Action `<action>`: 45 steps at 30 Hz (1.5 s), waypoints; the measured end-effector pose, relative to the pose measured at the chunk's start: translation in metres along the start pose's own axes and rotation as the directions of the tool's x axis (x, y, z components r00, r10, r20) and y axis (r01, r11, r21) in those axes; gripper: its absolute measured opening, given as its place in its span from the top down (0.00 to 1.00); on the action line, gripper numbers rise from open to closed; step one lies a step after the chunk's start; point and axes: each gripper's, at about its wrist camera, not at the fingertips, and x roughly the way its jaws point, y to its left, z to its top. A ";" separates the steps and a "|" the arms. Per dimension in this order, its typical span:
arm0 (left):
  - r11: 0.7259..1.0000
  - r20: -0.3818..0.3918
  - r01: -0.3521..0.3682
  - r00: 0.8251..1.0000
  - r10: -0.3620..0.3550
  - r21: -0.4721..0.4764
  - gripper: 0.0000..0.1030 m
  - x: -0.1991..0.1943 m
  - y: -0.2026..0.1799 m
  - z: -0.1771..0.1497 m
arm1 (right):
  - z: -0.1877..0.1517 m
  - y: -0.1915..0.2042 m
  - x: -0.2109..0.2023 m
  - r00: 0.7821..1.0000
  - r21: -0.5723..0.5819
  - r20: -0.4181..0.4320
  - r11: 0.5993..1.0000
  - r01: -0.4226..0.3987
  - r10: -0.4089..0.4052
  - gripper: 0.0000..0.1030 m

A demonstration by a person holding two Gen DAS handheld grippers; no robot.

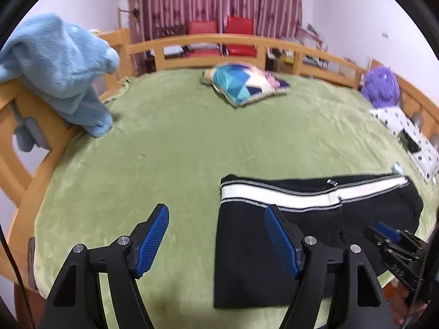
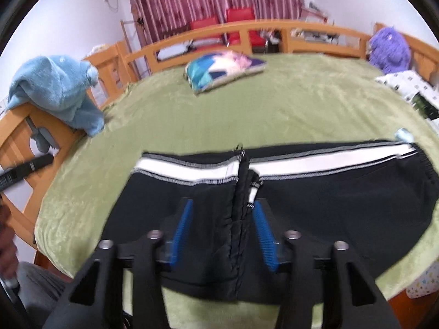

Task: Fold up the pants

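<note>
Black pants [image 2: 274, 205] lie beneath my spread right tongs [image 2: 222, 233]; left tongs [image 1: 216, 244], also open, should pinch their near edge.

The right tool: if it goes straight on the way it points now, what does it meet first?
Probably the black pants: the open right tool points at their raised middle seam, lying between the blue pads. Beyond them is the green blanket. Depth is unclear.

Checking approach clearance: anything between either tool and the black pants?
Nothing visible. The left tool and right tool are both open directly over the black pants with white-striped waistband on the green fleece blanket.
</note>
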 end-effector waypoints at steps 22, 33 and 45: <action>0.978 -0.160 0.187 0.967 -0.201 -0.098 0.31 0.068 0.004 -0.025 | -0.015 -0.024 0.076 0.984 0.134 -0.063 0.978 -0.157 0.167 0.95; 0.977 -0.170 0.168 0.967 -0.189 -0.128 0.31 0.063 0.025 -0.033 | -0.038 -0.021 0.069 0.985 0.139 -0.141 0.987 -0.077 0.097 0.94; 0.971 -0.200 0.171 0.959 -0.203 -0.166 0.31 0.074 0.030 -0.041 | -0.006 -0.029 0.118 0.989 0.179 -0.144 0.984 -0.007 0.033 0.75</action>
